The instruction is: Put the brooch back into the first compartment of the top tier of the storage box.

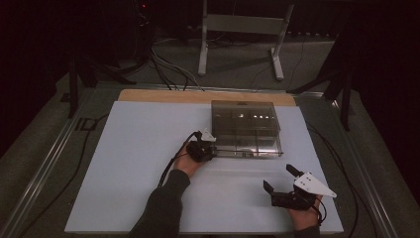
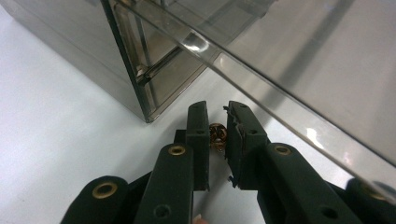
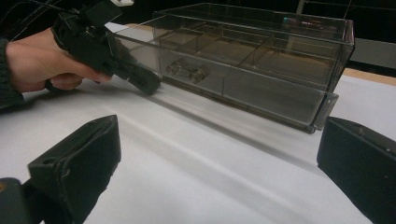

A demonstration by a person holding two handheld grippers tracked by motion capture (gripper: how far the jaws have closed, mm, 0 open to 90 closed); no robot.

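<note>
A smoky clear compartment box (image 1: 246, 126) stands at the back middle of the white mat, and its clear front panel (image 2: 289, 84) hangs over the mat. My left gripper (image 1: 214, 148) is low at the box's front-left corner (image 2: 140, 56). Its jaws are close together on a small brass-coloured piece (image 2: 217, 135), which touches the mat. In the right gripper view the left gripper (image 3: 152, 86) pokes against the box (image 3: 261, 60), and a small metallic item (image 3: 189, 70) lies in a front compartment. My right gripper (image 1: 279, 177) is open near the front right, its jaws wide apart (image 3: 219, 154) and holding nothing.
The white mat (image 1: 138, 163) covers a wooden table (image 1: 198, 96). Cables trail from both grippers across the mat and over its sides. A metal stand (image 1: 237, 29) and more cables sit on the floor behind the table.
</note>
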